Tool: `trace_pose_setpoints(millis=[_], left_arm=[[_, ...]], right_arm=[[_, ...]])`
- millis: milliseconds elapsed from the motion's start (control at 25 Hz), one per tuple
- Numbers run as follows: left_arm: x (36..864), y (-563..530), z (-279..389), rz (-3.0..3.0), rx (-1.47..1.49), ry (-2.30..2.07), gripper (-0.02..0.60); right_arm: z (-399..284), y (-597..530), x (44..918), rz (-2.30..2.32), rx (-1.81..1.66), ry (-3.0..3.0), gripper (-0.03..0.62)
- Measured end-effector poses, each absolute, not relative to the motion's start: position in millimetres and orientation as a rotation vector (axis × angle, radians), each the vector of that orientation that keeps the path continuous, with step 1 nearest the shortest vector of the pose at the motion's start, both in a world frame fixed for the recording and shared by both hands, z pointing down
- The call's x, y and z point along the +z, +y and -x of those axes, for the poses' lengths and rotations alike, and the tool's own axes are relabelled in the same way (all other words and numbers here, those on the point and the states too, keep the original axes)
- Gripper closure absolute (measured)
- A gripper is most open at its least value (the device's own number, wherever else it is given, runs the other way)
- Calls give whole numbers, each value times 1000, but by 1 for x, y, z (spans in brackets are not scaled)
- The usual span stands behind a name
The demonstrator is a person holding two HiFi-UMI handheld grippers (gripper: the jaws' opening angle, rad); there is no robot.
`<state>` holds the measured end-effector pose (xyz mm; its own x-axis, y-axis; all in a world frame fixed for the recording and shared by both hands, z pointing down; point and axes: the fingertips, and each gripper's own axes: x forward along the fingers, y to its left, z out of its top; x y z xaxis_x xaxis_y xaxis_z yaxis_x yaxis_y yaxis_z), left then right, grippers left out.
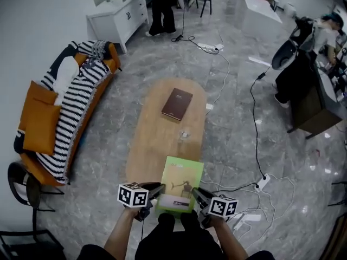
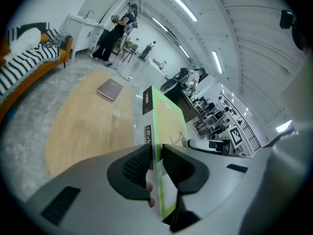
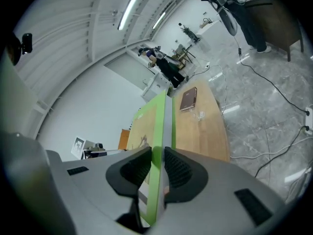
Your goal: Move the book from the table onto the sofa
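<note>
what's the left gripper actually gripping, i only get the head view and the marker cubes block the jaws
Observer: In the left gripper view, the left gripper is closed on the green book, one jaw on each cover, right at the spine.
Operator: ok and the right one, same book
Observer: Yes. The right gripper view shows the right gripper closed on the opposite edge of that book, where the pale page edges face the camera.

It looked like a lab or studio dressed as a living room. An orange sofa (image 1: 113, 54) stood at the left beside a low wooden table (image 1: 157, 145). Cables (image 1: 253, 107) and a power strip (image 1: 263, 182) lay across the glossy floor (image 1: 108, 161), near a desk (image 1: 312, 110) at the right.
</note>
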<state>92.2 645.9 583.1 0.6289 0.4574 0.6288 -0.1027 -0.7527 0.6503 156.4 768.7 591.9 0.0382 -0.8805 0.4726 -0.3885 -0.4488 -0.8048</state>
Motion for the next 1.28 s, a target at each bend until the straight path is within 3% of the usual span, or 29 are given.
trace_pose_setpoints(millis=[720, 1280], left_arm=[[553, 644, -52, -2238, 869, 34, 491], [558, 649, 97, -2103, 604, -505, 491]], right_arm=[[-144, 750, 556, 1807, -1347, 1573, 493], [-36, 693, 562, 1438, -1509, 2098, 493]])
